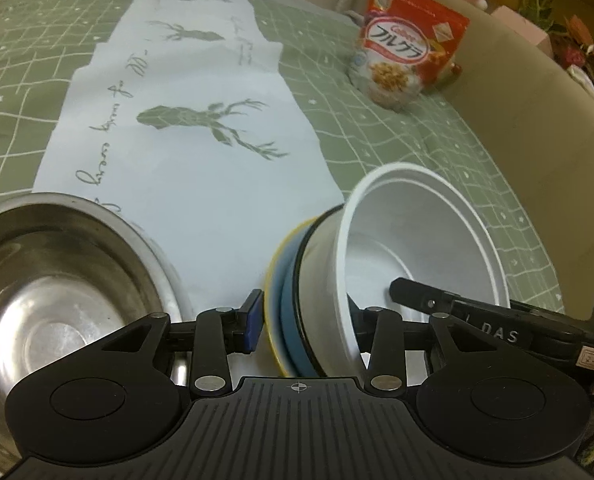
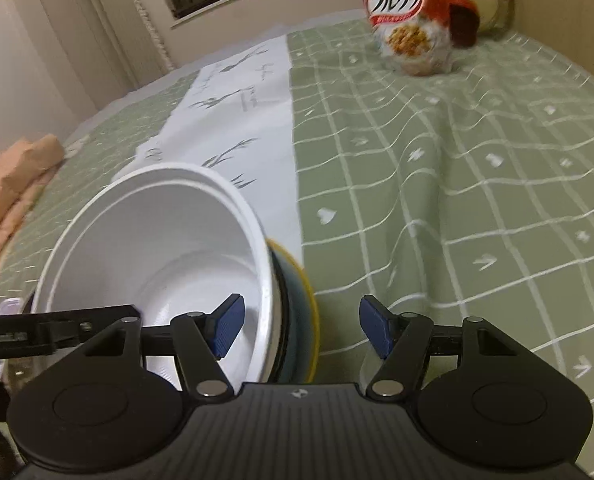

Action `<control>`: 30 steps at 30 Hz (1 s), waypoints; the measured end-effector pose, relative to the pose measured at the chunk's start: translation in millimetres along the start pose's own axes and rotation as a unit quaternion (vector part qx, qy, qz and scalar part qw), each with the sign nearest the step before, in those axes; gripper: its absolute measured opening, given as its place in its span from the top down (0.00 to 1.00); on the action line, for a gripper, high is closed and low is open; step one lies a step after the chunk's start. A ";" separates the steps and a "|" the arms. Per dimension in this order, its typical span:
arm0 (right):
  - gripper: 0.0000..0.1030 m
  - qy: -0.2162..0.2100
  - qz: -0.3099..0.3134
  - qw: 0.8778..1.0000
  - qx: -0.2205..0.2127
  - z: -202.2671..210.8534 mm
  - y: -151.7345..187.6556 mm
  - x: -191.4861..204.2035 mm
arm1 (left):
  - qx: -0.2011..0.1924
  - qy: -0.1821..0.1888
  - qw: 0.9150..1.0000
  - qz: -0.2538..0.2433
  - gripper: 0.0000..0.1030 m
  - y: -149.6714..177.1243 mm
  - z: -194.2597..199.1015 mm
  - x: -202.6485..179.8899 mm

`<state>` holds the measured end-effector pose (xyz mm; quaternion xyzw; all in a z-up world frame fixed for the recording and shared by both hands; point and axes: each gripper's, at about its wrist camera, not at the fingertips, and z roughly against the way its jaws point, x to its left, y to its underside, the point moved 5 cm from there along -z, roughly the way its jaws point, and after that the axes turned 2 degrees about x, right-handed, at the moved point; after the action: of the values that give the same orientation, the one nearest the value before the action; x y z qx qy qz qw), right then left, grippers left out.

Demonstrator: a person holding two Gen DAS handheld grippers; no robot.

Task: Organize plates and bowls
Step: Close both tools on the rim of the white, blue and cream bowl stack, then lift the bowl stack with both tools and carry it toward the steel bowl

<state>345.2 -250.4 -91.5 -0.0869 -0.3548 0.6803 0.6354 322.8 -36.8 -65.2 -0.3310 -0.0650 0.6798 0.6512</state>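
A nested stack stands tilted on edge: a white bowl [image 1: 417, 232] [image 2: 157, 240], a black-rimmed white bowl [image 1: 317, 280], a blue plate [image 1: 289, 320] and a yellow plate [image 1: 275, 280] [image 2: 312, 304]. My left gripper [image 1: 307, 314] straddles the stack's near rim. Its left pad [image 1: 255, 320] sits a sliver off the yellow plate, and its right pad is hidden behind the white bowl. My right gripper [image 2: 301, 326] also straddles the rim, one pad [image 2: 227, 328] inside the white bowl and the other outside, with gaps on both sides. A steel bowl [image 1: 57, 280] stands upright to the left.
A green checked tablecloth [image 2: 457, 200] covers the table, with a white deer-print runner [image 1: 185, 140] down its middle. A red cereal bag [image 1: 409, 52] [image 2: 409, 20] stands at the far end. A folded peach cloth [image 2: 13, 192] lies at the left edge.
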 end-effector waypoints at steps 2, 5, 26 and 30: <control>0.37 -0.017 -0.001 1.000 0.009 -1.4 3.1 0.7 | 0.001 -0.004 1.000 -0.008 0.60 0.3 0.2 -3.1; 0.37 -0.006 -0.001 1.000 0.012 -4.1 5.6 1.7 | 0.004 -0.006 1.000 -0.012 0.60 0.3 1.2 -4.8; 0.37 -0.121 -0.051 0.985 0.114 -22.7 4.1 1.2 | 0.024 -0.001 0.999 0.028 0.56 -0.4 -10.2 -0.9; 0.37 -0.119 -0.038 0.983 0.133 -23.6 11.3 4.8 | 0.044 0.020 0.998 0.046 0.55 -0.3 -9.0 4.0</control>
<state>348.7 -236.5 -114.0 0.0938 -0.3377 0.7020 0.6199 328.1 -36.2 -73.5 -0.3182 -0.0061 0.7045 0.6344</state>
